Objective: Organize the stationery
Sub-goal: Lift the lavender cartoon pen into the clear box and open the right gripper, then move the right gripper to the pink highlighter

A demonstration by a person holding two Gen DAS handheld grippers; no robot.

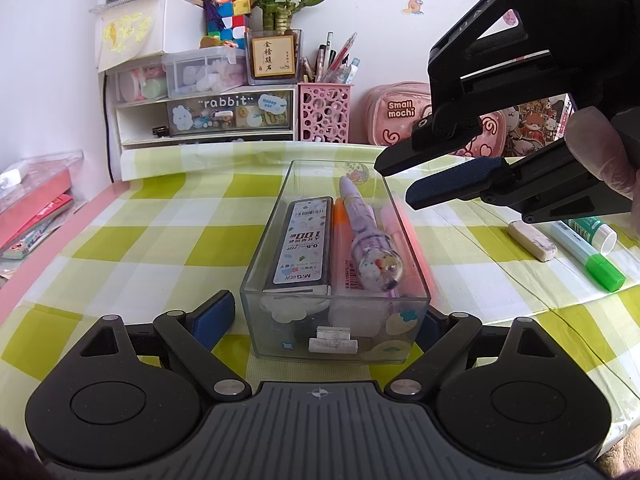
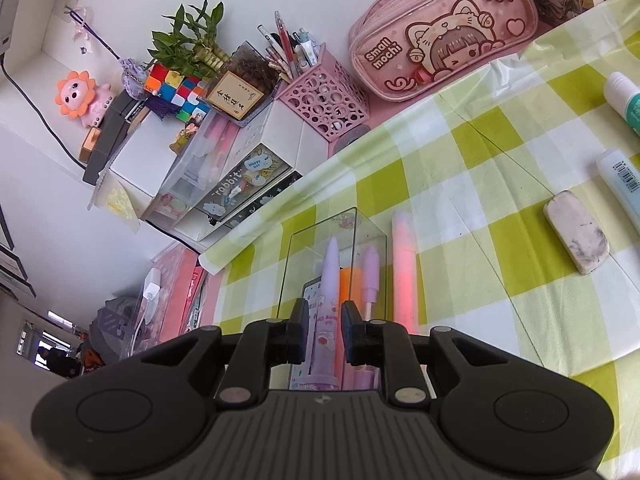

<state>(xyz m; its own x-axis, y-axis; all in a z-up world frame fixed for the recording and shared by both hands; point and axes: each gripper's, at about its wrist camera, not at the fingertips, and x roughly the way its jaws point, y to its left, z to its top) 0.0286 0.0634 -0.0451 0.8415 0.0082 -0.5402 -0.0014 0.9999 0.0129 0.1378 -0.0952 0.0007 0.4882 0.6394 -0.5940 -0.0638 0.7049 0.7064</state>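
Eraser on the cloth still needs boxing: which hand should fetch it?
Right, probably. The right gripper hangs free near the eraser, jaws holding nothing. The left gripper straddles the clear box, apparently steadying it.

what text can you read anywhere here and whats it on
"rabbit" on the drawer
"HAPPY DAY" on a sticker there
"Small mochi" on the pink pouch
"100", "0.5", "M&G" on the lead box
Four brush characters on the plant card, unclear
Barcode digits on the glue sticks: too small
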